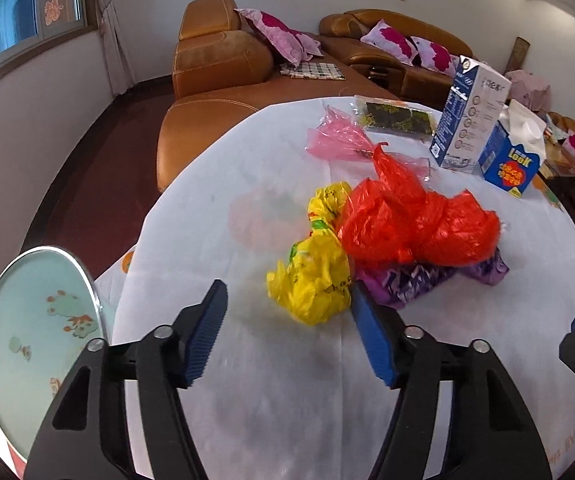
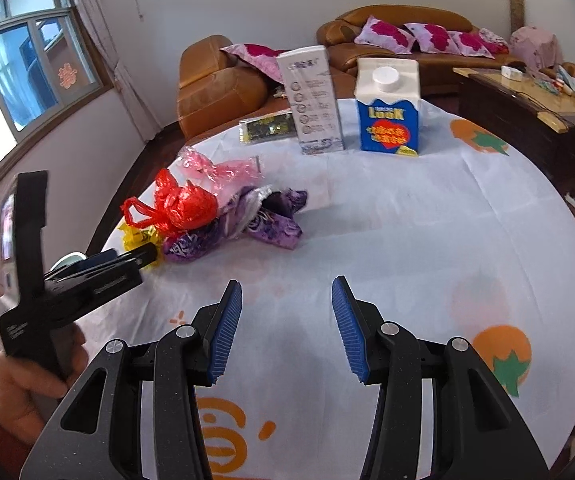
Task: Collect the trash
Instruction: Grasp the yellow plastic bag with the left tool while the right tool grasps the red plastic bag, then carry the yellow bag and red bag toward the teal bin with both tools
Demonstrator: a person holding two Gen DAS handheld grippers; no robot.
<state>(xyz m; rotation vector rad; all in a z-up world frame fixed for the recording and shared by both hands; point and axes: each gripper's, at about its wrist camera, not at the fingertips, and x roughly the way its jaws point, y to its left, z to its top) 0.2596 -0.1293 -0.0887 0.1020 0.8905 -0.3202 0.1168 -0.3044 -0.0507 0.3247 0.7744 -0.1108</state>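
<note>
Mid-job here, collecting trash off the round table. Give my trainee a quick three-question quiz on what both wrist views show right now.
1. True or false: the left gripper is clamped on the yellow bag.
2. Which lies on top of the purple wrapper? A) the red bag B) the dark snack packet C) the pink wrapper
3. Fill in: the two cartons, the tall white carton and the blue Look carton, both stand ____ on the table.

Key:
1. False. The pads do not press on it; the bag sits just ahead of the fingertips.
2. A.
3. Upright.
</note>
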